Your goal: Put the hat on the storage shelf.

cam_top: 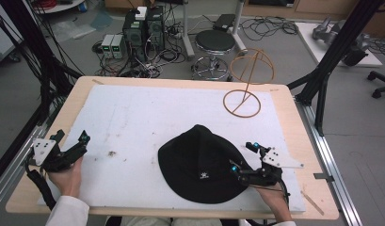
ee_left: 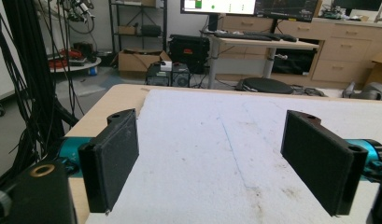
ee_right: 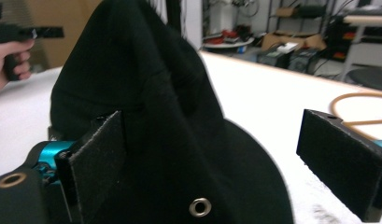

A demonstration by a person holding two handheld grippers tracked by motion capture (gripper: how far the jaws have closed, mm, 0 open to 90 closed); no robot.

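Note:
A black bucket hat (cam_top: 199, 162) lies crown up on the white mat, near the front, right of centre. My right gripper (cam_top: 242, 157) is at the hat's right side and stands open, with the brim edge between its jaws. In the right gripper view the hat (ee_right: 146, 93) rises close ahead. There one jaw sits against the crown, the other over bare mat, and the right gripper (ee_right: 221, 163) grips nothing. My left gripper (cam_top: 71, 137) is held at the front left, far from the hat. It is open (ee_left: 221, 158) with only mat between its pads.
A tan wire hat stand (cam_top: 246, 84), a ring base with an upright hoop, sits at the mat's back right; its ring (ee_right: 361, 100) is beyond my right jaw. The white mat (cam_top: 133, 122) covers the wooden table (cam_top: 293, 122). A stool (cam_top: 214, 42) and computers stand past the far edge.

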